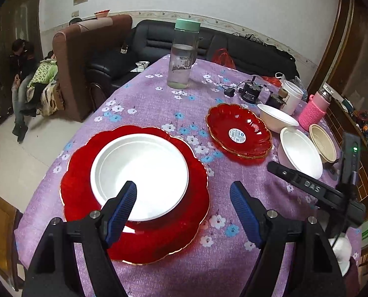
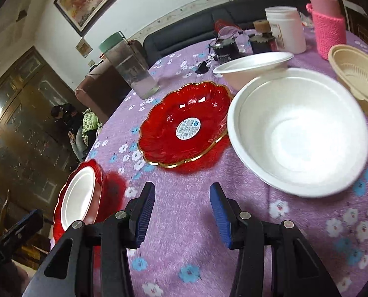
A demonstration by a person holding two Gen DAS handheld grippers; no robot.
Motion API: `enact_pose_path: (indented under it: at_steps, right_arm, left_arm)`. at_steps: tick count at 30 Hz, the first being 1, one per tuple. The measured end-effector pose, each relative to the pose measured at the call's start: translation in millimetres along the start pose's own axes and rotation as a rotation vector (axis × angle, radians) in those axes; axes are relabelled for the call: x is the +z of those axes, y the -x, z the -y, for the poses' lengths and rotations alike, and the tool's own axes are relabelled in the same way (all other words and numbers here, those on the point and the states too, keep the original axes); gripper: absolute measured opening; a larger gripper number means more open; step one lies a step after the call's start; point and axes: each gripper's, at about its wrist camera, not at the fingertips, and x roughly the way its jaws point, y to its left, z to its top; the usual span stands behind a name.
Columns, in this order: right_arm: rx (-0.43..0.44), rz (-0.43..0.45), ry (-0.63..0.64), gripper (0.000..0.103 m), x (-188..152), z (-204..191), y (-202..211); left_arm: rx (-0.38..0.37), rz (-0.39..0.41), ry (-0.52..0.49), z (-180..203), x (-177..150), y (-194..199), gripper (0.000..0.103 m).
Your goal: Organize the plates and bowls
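Observation:
A white plate (image 1: 139, 175) lies in a large red scalloped plate (image 1: 77, 185) at the table's near left; both show in the right wrist view (image 2: 77, 195). A smaller red scalloped plate (image 1: 238, 131) (image 2: 186, 126) with a sticker lies mid-table. A white bowl (image 1: 300, 153) (image 2: 297, 131), a second white bowl (image 1: 275, 118) (image 2: 253, 66) and a beige bowl (image 1: 323, 143) (image 2: 357, 79) stand at the right. My left gripper (image 1: 184, 203) is open and empty over the white plate's near rim. My right gripper (image 2: 182, 210) is open and empty above the cloth, before the small red plate.
A purple flowered cloth (image 1: 146, 104) covers the table. A clear water bottle (image 1: 182, 54) stands at the back. A white jar (image 1: 292, 96), a pink-sleeved bottle (image 1: 315, 109) and black chargers (image 1: 250, 91) crowd the far right. Sofas and seated people are beyond.

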Motion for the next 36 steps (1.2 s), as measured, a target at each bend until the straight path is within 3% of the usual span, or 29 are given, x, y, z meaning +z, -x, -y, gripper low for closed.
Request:
enact_pose_path:
  at_steps: [6,12,14,18,21,26,32,36]
  right_arm:
    - [-0.059,0.006,-0.060,0.051,15,2,-25]
    - [-0.083,0.005,-0.130,0.051,23,11,-42]
    - [-0.091,0.007,-0.141,0.051,26,12,-46]
    - [-0.090,0.005,-0.173,0.051,31,14,-55]
    - [-0.087,0.011,-0.188,0.051,36,14,-59]
    - [-0.091,0.031,-0.200,0.051,44,13,-66]
    - [-0.075,0.048,-0.184,0.051,47,15,-69]
    - [-0.078,0.054,-0.168,0.051,46,13,-70]
  left_arm:
    - [-0.036,-0.032,0.007,1,29,-15,0.077]
    - [-0.055,-0.066,0.033,-3,82,-49,0.077]
    - [-0.016,-0.067,0.038,-2,98,-64,0.078]
    - [-0.041,-0.130,0.031,5,120,-108,0.079]
    - [-0.067,-0.174,0.038,10,127,-137,0.079]
    - [-0.021,-0.241,-0.017,29,135,-186,0.079]
    - [-0.037,-0.320,0.087,31,143,-232,0.078]
    - [-0.017,-0.340,0.067,39,141,-248,0.078]
